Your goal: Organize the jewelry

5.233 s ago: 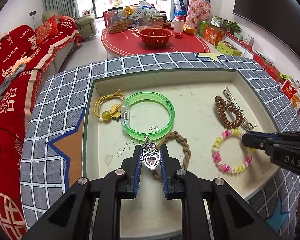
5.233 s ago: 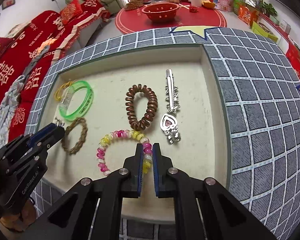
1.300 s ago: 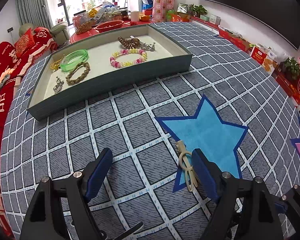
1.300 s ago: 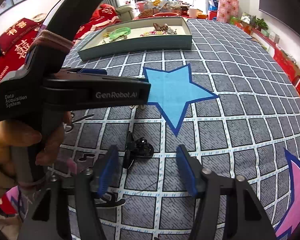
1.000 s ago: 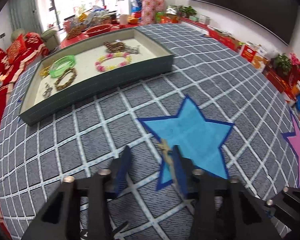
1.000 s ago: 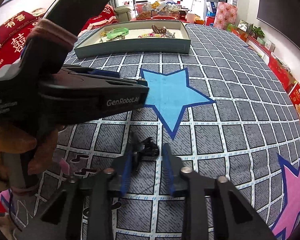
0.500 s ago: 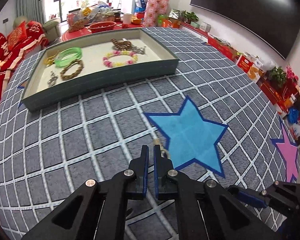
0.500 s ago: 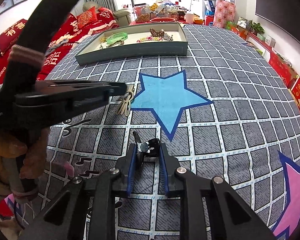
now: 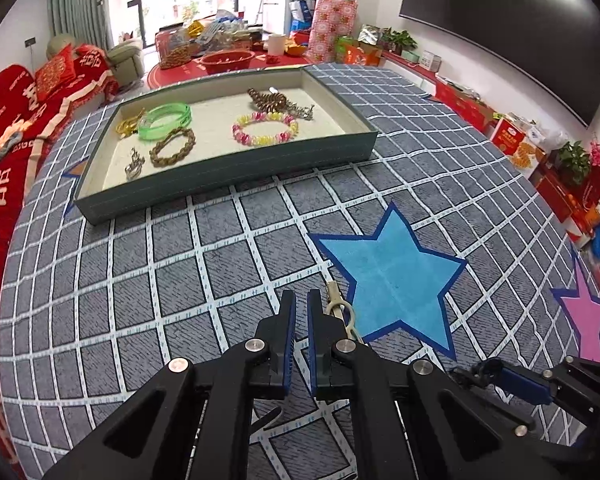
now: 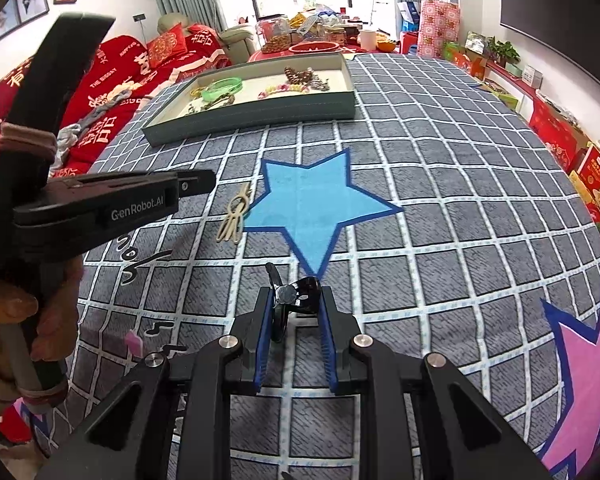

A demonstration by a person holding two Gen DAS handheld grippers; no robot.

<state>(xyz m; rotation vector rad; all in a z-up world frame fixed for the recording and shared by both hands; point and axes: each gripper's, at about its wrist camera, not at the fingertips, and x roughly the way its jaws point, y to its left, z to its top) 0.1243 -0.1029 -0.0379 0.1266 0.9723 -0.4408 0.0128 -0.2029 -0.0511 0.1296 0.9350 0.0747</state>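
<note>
**Q:** Which claw has something in it?

**A:** The right claw [image 10: 295,292], at lower centre of its own view. Its jaws have just been closing, and the black hair clip [image 10: 300,294] sits between the blue pads and is pinched from both sides. It is gripped near the fingertips, which probably lets it lift off the desk [image 9: 140,280] without dragging the grid cloth.

**Q:** And the left claw [image 9: 300,296]?

**A:** Clenched, with nothing visible between its pads. The beige hair tie [image 10: 233,216] lies flat on the cloth, just right of the fingers in the left view and touching the left edge of the blue star [image 9: 392,272]. I judge the pinch missed it. The claw would need to reopen and move a little to the right in its view.

**Q:** Why are both claws working so low in the frame?

**A:** The loose pieces lie there, well apart from the tray [image 9: 228,184] at upper left. That tray holds the sorted pieces, including the green bangle [image 9: 164,120] and the bead bracelet [image 9: 265,128], which lie spaced apart. The clip and tie presumably go there next.

**Q:** Any risk?

**A:** The clip is glossy and irregular, so it may twist in a tip grip during the carry.
</note>
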